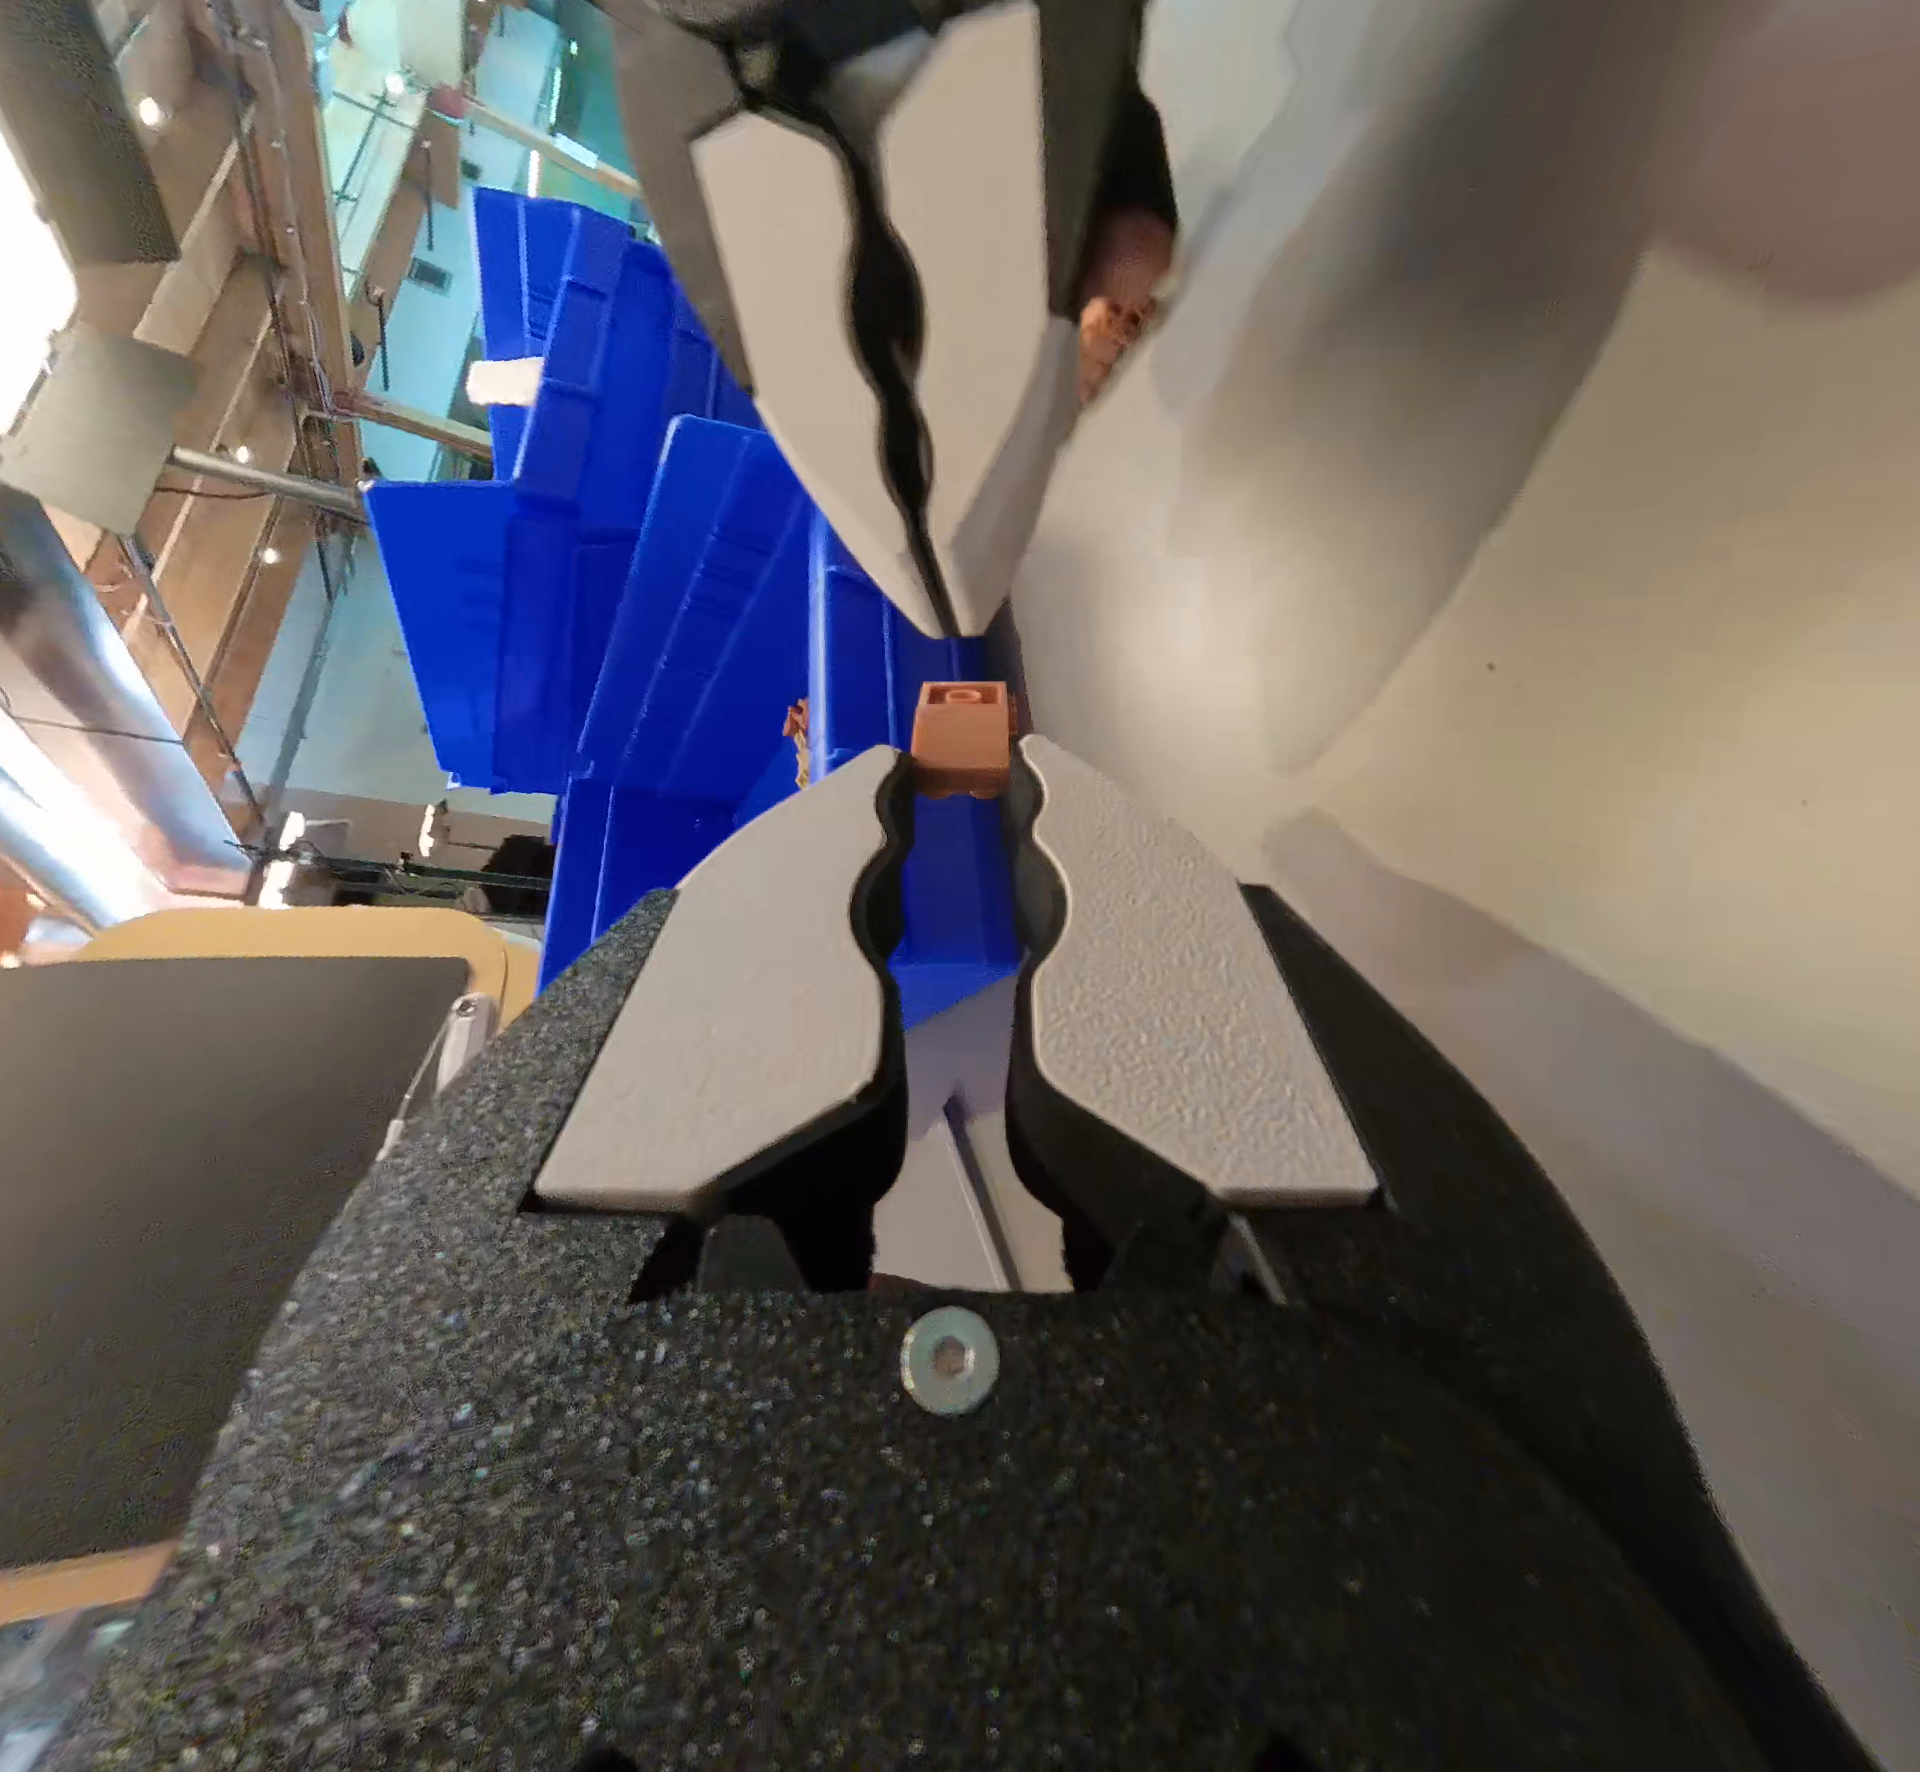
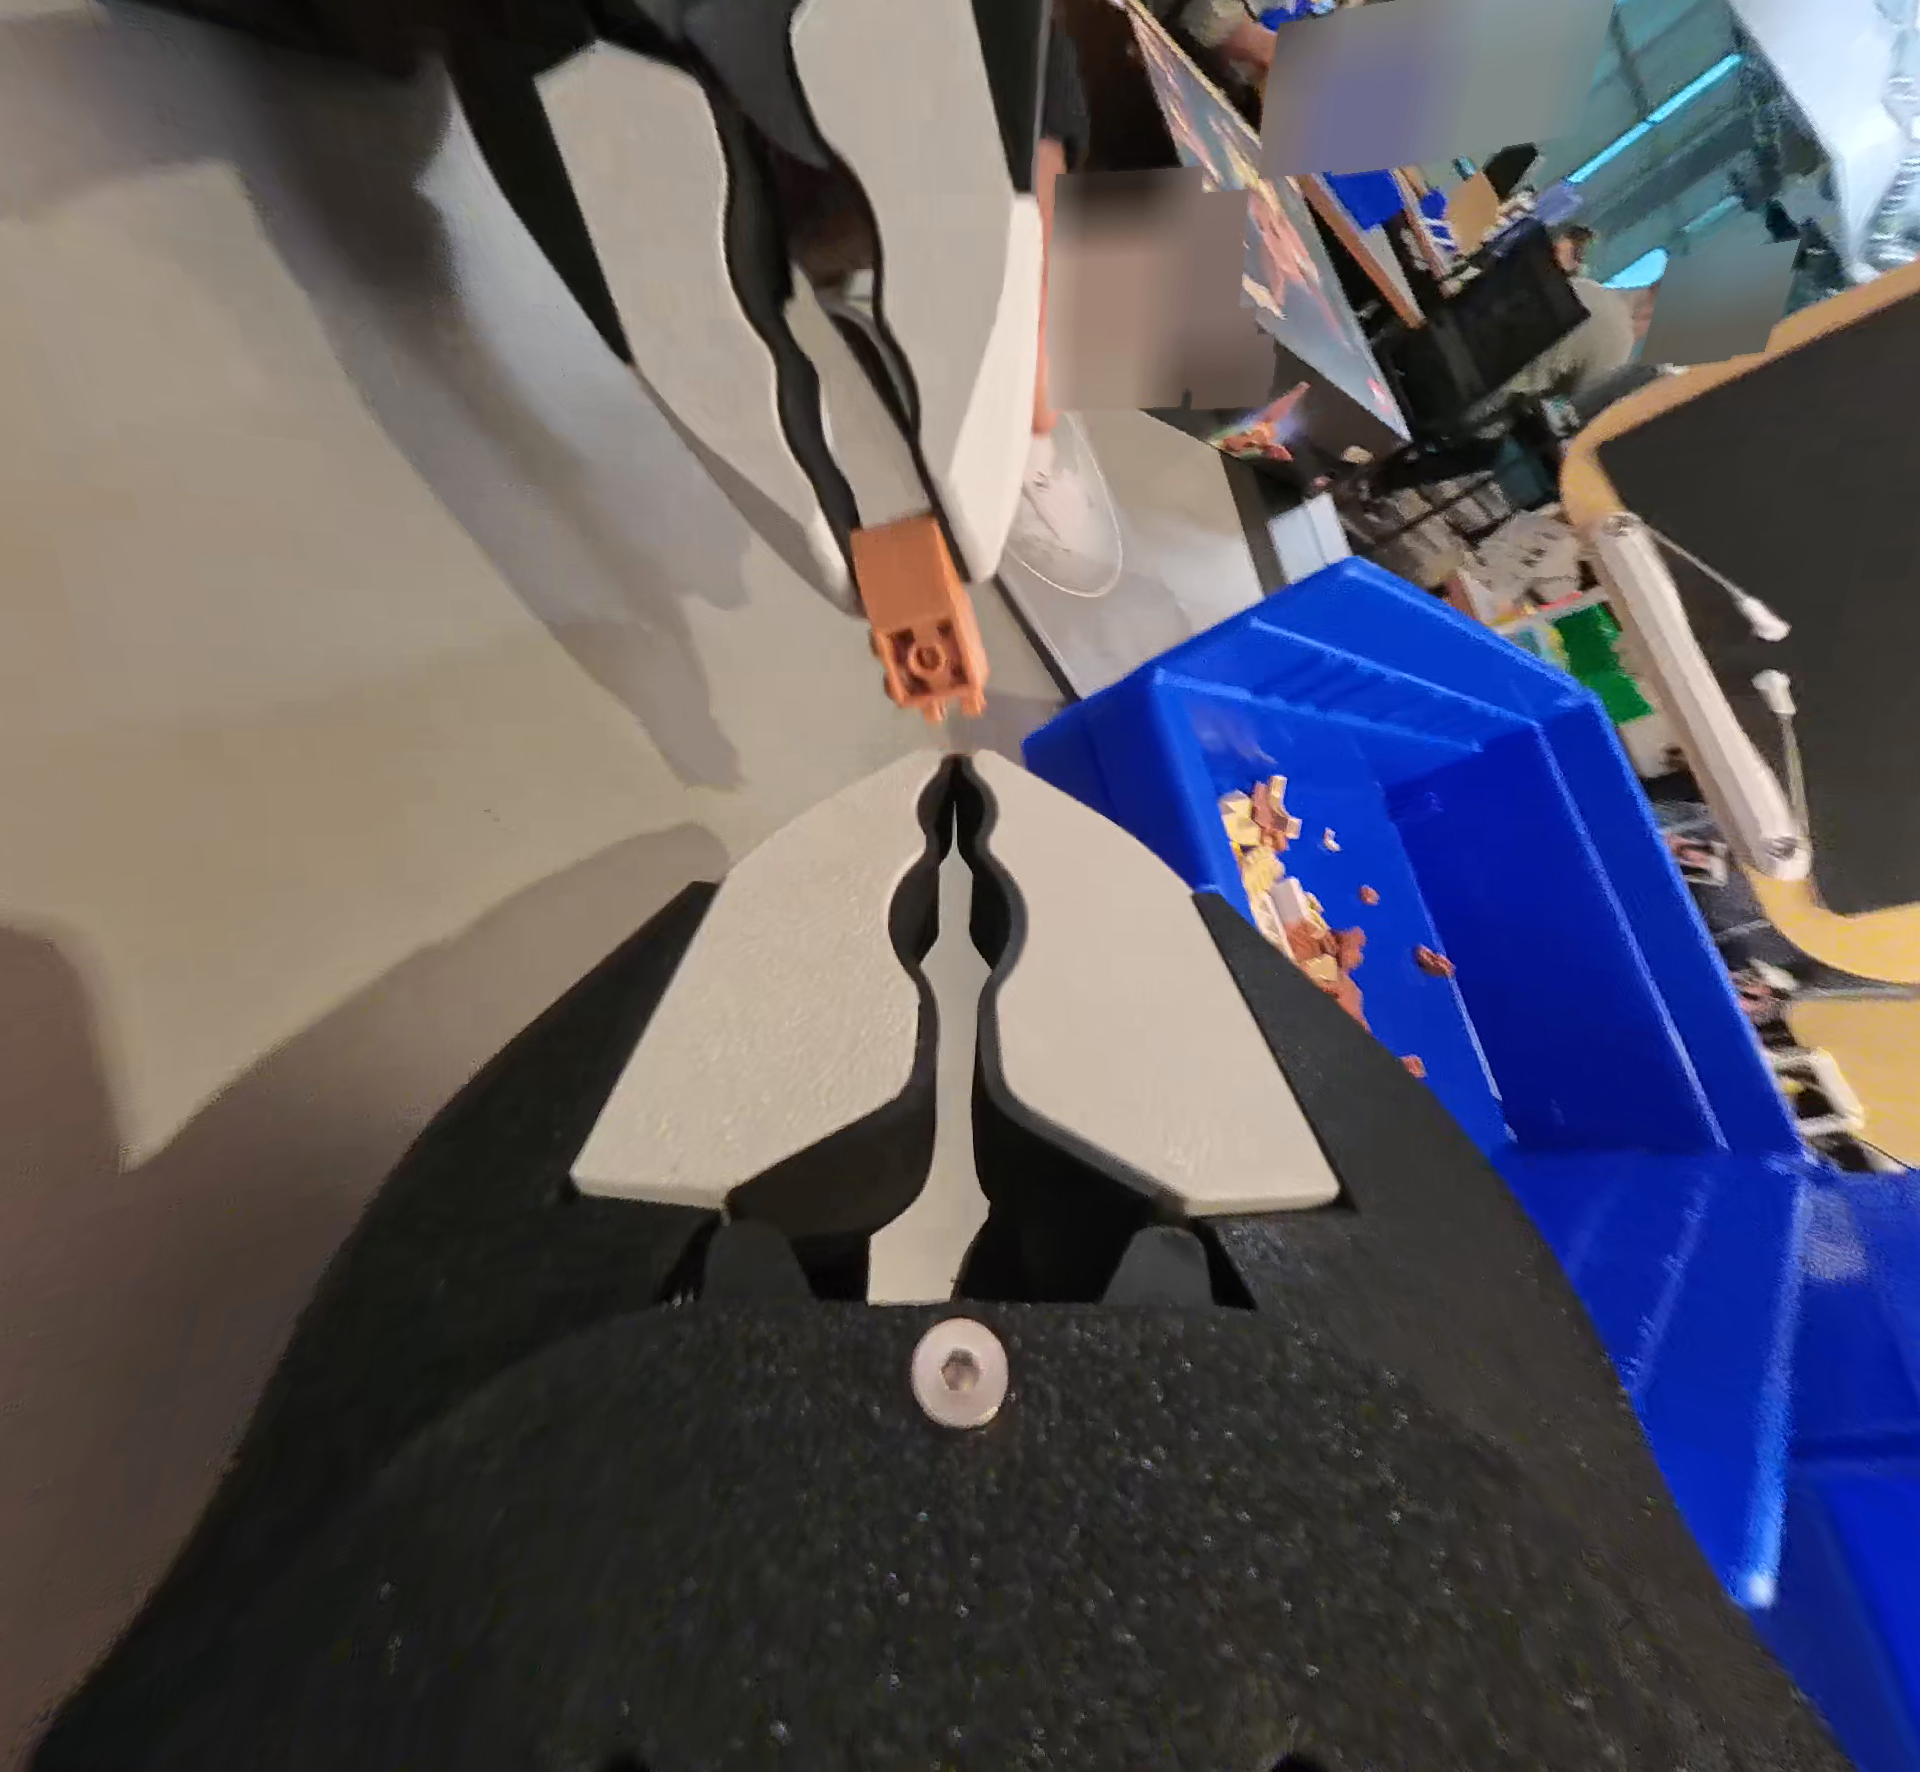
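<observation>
My left gripper (image 1: 961, 766) is shut on a small orange-brown brick assembly (image 1: 961, 735), held by its fingertips above the white table (image 1: 1455, 579). The same assembly (image 2: 920, 621) shows in the right wrist view, sticking out from the left gripper's fingertips (image 2: 904, 538). My right gripper (image 2: 958, 766) is shut with its pads together and nothing between them, just short of the assembly. It shows in the left wrist view (image 1: 951, 626) pointing tip to tip at the brick, a small gap away.
A blue bin (image 2: 1538, 891) with several small brown and tan pieces (image 2: 1288, 891) stands right of my right gripper. Stacked blue bins (image 1: 644, 579) lie behind the grippers in the left wrist view. A clear round dish (image 2: 1070, 517) sits on the table farther back. Both grippers' tips are close together, under 4 cm apart.
</observation>
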`<action>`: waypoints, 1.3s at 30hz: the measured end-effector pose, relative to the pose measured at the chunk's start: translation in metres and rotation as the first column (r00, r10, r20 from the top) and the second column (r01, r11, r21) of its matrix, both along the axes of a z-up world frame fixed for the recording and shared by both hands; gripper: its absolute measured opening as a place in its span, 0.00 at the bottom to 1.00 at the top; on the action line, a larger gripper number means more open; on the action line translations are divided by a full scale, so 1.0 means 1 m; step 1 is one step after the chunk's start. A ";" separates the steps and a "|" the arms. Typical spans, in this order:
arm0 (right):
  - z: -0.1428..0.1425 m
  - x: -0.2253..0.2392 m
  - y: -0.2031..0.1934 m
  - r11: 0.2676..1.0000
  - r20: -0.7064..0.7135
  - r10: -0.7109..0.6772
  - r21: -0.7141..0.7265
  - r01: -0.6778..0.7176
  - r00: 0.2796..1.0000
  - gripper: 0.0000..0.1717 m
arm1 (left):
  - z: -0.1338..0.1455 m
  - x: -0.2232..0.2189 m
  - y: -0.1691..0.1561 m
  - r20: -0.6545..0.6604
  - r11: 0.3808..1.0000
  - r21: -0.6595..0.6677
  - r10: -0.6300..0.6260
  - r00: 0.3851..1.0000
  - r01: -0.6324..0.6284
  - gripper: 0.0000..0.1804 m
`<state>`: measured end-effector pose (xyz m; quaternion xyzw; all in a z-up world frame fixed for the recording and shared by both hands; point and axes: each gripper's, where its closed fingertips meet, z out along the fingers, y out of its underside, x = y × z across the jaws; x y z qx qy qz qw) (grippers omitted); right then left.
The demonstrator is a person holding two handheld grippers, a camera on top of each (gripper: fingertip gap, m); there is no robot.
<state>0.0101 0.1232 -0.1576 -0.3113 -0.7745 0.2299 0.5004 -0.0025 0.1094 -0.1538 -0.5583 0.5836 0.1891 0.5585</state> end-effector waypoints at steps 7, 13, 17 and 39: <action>0.012 -0.010 0.005 0.978 -0.139 -0.047 0.194 0.073 0.989 0.11 | 0.020 -0.006 0.008 0.484 0.958 -0.283 0.113 0.868 0.033 0.09; 0.038 -0.012 0.005 0.983 -0.285 -0.082 0.136 0.125 0.955 0.11 | 0.038 -0.006 0.010 0.786 0.883 -0.401 0.195 0.587 0.243 0.09; 0.035 -0.014 0.011 0.972 -0.283 -0.121 0.160 0.171 0.951 0.11 | 0.036 0.001 0.010 0.825 0.850 -0.425 0.222 0.520 0.311 0.09; 0.027 -0.010 -0.003 0.963 -0.122 -0.066 -0.267 0.031 0.990 0.03 | 0.065 -0.021 0.009 0.903 0.889 -0.319 0.180 0.391 0.328 0.14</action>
